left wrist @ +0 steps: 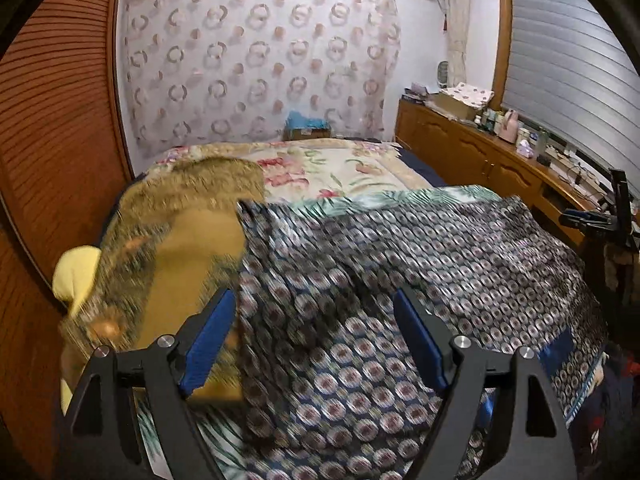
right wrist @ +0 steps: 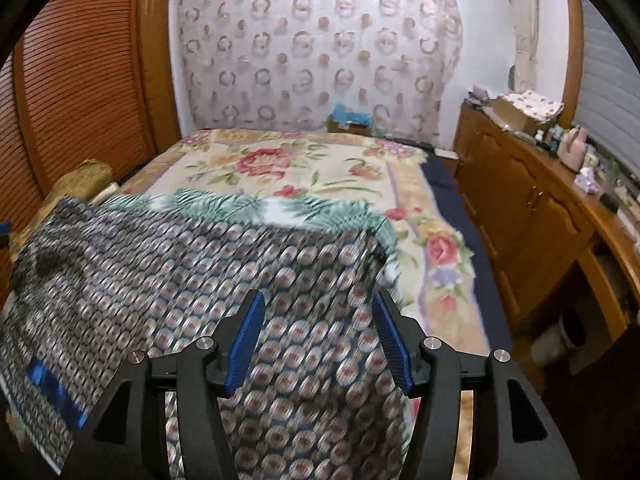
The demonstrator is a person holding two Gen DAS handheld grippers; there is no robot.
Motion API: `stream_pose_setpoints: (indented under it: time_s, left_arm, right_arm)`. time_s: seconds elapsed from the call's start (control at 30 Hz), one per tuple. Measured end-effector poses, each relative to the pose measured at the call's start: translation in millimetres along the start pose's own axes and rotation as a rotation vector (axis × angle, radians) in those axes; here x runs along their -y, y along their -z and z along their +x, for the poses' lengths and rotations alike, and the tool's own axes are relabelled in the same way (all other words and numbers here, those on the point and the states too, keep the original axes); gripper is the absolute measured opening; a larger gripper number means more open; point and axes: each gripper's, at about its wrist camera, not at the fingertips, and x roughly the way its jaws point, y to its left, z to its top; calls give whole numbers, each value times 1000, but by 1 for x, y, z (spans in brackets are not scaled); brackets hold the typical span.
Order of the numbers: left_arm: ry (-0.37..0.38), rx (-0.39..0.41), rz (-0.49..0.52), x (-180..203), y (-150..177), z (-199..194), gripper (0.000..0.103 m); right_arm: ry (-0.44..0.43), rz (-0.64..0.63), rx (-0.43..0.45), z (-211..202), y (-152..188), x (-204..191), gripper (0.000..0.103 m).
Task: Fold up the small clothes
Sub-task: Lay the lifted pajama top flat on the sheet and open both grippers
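A small patterned garment with dark blue ground and round medallions (left wrist: 400,288) lies spread on the bed; it also shows in the right wrist view (right wrist: 208,280). My left gripper (left wrist: 314,312) is open just above its left part, with the left edge of the cloth between the jaws. My right gripper (right wrist: 318,312) is open above its right edge. Both blue-padded jaws stand wide apart and hold nothing. The picture is blurred by motion.
Under the garment lie a green leaf-print cloth (right wrist: 256,208) and a floral bedspread (right wrist: 304,164). A brown-gold cloth (left wrist: 180,248) and a yellow item (left wrist: 76,276) lie at the left. A slatted wooden door (left wrist: 52,120) stands left, a wooden dresser (right wrist: 532,208) right.
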Motion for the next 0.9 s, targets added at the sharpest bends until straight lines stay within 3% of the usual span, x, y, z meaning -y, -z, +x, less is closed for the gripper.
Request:
stream_pose_setpoints:
  time_s: [0.37,0.6,0.87,0.9]
  left_arm:
    - [24,-126,57,32,58,19,82]
    - [27,-174,64,34,67,33,82]
    - [-13,-231,84,38,70,47,82]
    - [-11,-234,91,40,70,48,89]
  right_arm:
    - [-7,117,-79,-44,58,35,58]
    - [-29,154,-125,-57,80,45,56]
    - [-39,161,-161,-44,81,48,56]
    - [-38,161,-164,-41,80,47,56]
